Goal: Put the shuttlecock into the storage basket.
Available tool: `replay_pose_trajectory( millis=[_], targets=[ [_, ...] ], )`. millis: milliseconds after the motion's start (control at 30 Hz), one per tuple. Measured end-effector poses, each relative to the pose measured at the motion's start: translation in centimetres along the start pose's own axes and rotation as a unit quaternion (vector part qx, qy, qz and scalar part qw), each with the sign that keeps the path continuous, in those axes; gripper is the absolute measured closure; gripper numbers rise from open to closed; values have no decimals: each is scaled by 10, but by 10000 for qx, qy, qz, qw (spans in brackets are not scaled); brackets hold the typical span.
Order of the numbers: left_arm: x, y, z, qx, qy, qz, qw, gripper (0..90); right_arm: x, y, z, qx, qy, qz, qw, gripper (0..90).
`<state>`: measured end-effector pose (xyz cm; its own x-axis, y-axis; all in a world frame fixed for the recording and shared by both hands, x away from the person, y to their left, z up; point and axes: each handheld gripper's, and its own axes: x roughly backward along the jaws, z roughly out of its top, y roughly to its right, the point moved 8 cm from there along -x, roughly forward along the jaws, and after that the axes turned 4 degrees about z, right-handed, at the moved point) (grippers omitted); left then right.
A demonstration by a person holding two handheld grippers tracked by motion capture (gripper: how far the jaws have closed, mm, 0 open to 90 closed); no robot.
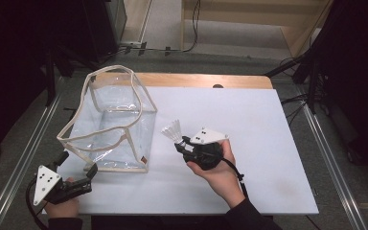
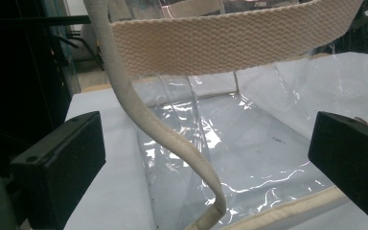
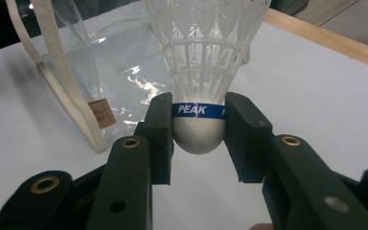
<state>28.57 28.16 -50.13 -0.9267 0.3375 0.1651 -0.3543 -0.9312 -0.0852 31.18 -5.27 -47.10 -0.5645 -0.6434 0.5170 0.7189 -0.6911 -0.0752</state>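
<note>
**Gripping a shuttlecock beside the clear bag**

Holding the right gripper (image 1: pixel 182 143) low over the white table (image 1: pixel 268 191), you have its jaws pinched on the rounded cork of a white shuttlecock (image 3: pixel 202 91), the pads pressing on either side at the blue band. Only the start of the lettering on that band can be read in the right gripper view; the rest is covered by one pad, and the top of the skirt is cut off by the frame. From the high view the shuttlecock (image 1: pixel 172 130) is small and pale against the table, hard to separate from the surface, and it sits just beside the bag's right wall without clearly touching it.

Your left gripper (image 1: pixel 79 178) lies at the near left corner of the table, jaws spread, with the lower corner of the clear plastic bag (image 1: pixel 110 124) between them. Whether a pad touches the plastic you cannot tell, since glare hides the edge. In the left gripper view the bag's cream webbing trim (image 2: pixel 211 45) crosses the top and one strip droops forward, screening part of the interior. Farther off, the table's wooden back edge (image 1: pixel 206 80) is half hidden behind the bag
</note>
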Motion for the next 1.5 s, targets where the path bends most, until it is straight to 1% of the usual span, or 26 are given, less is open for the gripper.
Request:
replay_pose_trajectory(
  millis=[567,667,733,800,933,1200,1367,1433,1500],
  targets=[
    [0,0,0,-1,1,-4,10000,0,2,-3,13,89,167,-3,9998,629],
    [0,0,0,1,1,-3,10000,0,2,-4,16,136,200,14,9997,629],
    [0,0,0,2,1,-5,10000,0,1,-5,17,121,205,9,9997,629],
    [0,0,0,0,2,-6,10000,0,1,-5,19,161,234,13,9996,629],
    [0,0,0,11,6,-6,10000,0,1,-6,22,159,270,4,9995,629],
    [0,0,0,8,4,-8,10000,0,1,-8,28,237,330,9,9992,629],
    [0,0,0,8,6,-10,10000,0,0,-9,30,216,352,27,9991,629],
    [0,0,0,7,6,-9,10000,0,0,-8,32,245,379,16,9990,628],
    [0,0,0,6,5,-11,10000,0,1,-9,32,211,385,20,9990,628]
  ],
)
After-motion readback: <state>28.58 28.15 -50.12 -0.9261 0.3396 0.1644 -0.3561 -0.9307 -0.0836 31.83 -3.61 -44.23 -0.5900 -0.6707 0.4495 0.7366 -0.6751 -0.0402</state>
